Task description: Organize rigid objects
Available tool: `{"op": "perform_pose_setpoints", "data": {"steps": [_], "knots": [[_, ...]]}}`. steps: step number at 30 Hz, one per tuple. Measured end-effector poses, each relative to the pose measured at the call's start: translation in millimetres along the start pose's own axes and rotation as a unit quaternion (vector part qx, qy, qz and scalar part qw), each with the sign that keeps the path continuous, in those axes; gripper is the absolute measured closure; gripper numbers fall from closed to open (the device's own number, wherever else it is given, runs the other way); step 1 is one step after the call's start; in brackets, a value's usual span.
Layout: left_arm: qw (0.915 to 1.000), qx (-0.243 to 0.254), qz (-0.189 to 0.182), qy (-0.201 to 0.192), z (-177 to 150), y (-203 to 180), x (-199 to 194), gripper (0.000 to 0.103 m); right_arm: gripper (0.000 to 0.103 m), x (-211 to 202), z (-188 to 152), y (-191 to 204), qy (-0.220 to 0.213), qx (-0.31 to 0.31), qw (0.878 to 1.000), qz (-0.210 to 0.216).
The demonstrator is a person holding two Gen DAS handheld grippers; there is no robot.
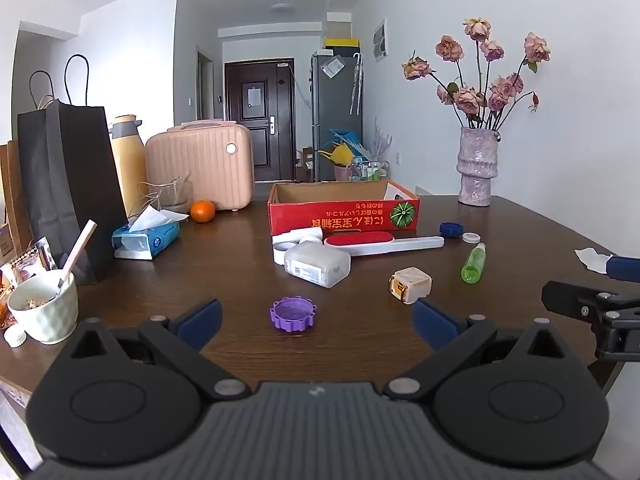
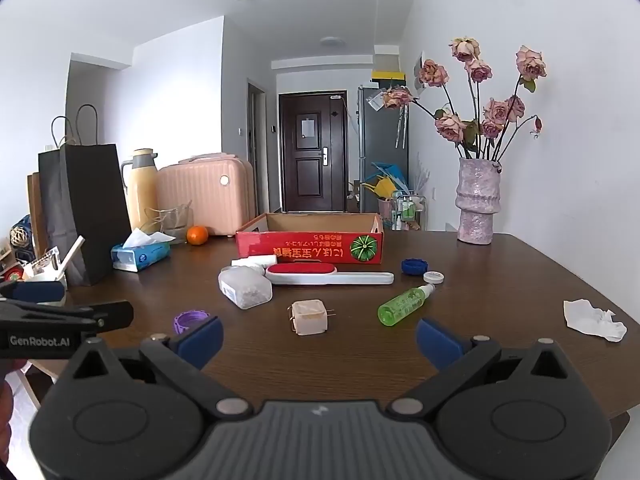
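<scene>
1. Rigid objects lie scattered across the dark wooden worktop [image 1: 224, 264] in front of an open red cardboard box [image 1: 344, 210], which stands toward the far side.
2. Nearest the left tool [image 1: 316, 318] is a purple ridged cap [image 1: 293, 314], lying on the worktop between its wide-spread blue fingers, untouched.
3. A beige plug adapter [image 2: 309, 317] sits just ahead of the right tool [image 2: 318, 336], whose jaws also stand wide with nothing gripped.
4. A green spray bottle [image 2: 404, 305] lies on its side to the right of the adapter.
5. A white plastic container [image 2: 245, 289] and a red-and-white lint brush [image 2: 328, 274] lie just in front of the box.
6. A blue cap [image 2: 414, 267] and a small white lid [image 2: 434, 277] rest near the brush handle's end.
</scene>
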State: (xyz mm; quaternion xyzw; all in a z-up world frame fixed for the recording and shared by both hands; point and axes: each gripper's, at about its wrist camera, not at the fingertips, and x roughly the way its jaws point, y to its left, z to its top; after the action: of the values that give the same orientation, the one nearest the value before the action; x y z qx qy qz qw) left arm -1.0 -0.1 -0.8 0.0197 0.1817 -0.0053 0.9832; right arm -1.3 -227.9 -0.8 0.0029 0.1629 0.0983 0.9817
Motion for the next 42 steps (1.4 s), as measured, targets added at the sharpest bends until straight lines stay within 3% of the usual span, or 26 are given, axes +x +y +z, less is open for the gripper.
{"op": "perform_pose_setpoints", "data": {"steps": [42], "knots": [[1.0, 0.0, -0.001, 0.0, 0.3, -2.7, -0.3, 0.0, 0.0, 0.8, -0.9, 0.4, 0.001, -0.003, 1.0, -0.002]]}}
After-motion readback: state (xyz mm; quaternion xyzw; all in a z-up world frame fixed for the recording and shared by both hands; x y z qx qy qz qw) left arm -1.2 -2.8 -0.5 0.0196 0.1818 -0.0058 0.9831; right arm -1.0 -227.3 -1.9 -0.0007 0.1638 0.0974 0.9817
